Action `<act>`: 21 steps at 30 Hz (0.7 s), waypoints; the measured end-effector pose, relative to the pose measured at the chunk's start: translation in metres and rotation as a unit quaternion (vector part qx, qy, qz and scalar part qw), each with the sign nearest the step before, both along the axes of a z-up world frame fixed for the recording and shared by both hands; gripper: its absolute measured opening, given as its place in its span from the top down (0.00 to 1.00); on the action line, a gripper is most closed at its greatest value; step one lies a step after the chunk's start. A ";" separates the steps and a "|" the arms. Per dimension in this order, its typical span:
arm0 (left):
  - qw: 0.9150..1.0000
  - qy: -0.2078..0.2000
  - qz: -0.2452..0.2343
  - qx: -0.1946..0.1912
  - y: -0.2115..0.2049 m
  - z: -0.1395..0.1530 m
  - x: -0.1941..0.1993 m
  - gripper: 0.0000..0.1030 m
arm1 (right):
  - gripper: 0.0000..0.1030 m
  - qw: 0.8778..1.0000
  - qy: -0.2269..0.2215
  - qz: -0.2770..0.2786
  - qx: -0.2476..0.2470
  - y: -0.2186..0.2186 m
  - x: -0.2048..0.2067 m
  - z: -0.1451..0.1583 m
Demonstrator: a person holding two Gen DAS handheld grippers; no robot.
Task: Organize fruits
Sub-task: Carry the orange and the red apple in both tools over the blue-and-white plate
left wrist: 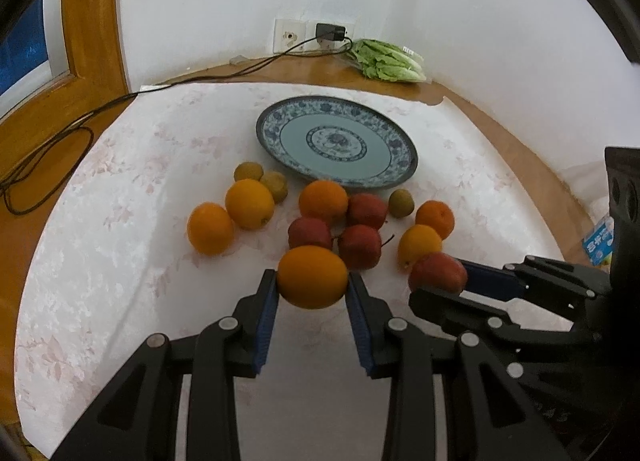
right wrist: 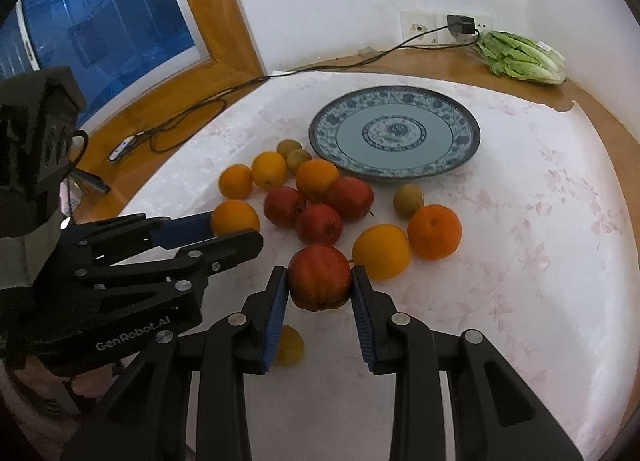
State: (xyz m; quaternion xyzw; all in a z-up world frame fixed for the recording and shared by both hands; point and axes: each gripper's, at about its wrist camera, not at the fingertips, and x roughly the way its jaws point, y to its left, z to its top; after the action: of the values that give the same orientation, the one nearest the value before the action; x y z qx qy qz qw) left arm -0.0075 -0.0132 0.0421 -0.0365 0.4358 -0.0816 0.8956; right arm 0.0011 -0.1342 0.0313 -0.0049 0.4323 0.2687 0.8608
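Orange (left wrist: pixel 312 277) sits pinched in the left gripper (left wrist: pixel 312 289), long axis crosswise between the pads, above the bench (left wrist: pixel 100 261). The right gripper (right wrist: pixel 320 293) pinches an apple (right wrist: pixel 319 277), stem end down.

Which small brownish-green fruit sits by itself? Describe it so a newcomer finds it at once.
Start at the blue-and-white plate on the white tablecloth. Just in front of its near rim lies a small brownish-green fruit, with an orange close on its near side. Two similar small fruits lie together at the far left of the pile; this one sits alone on the right.
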 end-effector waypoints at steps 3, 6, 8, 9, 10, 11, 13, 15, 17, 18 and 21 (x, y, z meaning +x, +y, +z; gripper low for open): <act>1.000 -0.004 0.000 -0.005 0.001 0.008 0.003 0.65 | 0.68 1.000 -0.004 0.002 0.005 -0.002 0.000 0.011; 1.000 -0.011 0.003 -0.008 0.002 0.017 0.007 0.65 | 0.68 1.000 -0.004 0.004 0.012 -0.005 0.003 0.022; 1.000 -0.016 0.004 -0.005 0.003 0.023 0.010 0.65 | 0.68 1.000 -0.005 0.004 0.015 -0.007 0.006 0.029; 1.000 -0.017 0.005 -0.005 0.003 0.026 0.012 0.65 | 0.68 1.000 -0.006 0.003 0.016 -0.007 0.007 0.031; 1.000 -0.018 0.005 -0.005 0.003 0.028 0.014 0.65 | 0.68 1.000 -0.006 0.001 0.016 -0.008 0.009 0.033; 1.000 -0.020 0.006 -0.007 0.004 0.031 0.017 0.65 | 0.68 1.000 -0.008 0.000 0.017 -0.008 0.011 0.036; 1.000 -0.026 0.006 -0.007 0.004 0.037 0.022 0.65 | 0.68 1.000 -0.012 -0.001 0.015 -0.009 0.015 0.040; 1.000 -0.030 0.007 -0.005 0.004 0.041 0.026 0.65 | 0.68 1.000 -0.015 -0.002 0.013 -0.010 0.018 0.043; 0.999 -0.031 0.008 -0.005 0.004 0.044 0.032 0.65 | 0.68 1.000 -0.017 -0.004 0.010 -0.011 0.023 0.046; 0.999 -0.032 0.008 -0.008 0.004 0.045 0.034 0.65 | 0.68 1.000 -0.019 -0.006 0.010 -0.012 0.025 0.049; 0.999 -0.035 0.008 -0.014 0.004 0.049 0.044 0.65 | 0.68 1.000 -0.026 -0.010 0.009 -0.013 0.033 0.054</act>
State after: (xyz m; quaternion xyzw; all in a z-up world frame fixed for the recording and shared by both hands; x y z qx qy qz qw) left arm 0.0370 -0.0091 0.0915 -0.0497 0.4023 -0.0822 0.9104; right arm 0.0338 -0.1471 0.0849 0.0001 0.4079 0.2633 0.8743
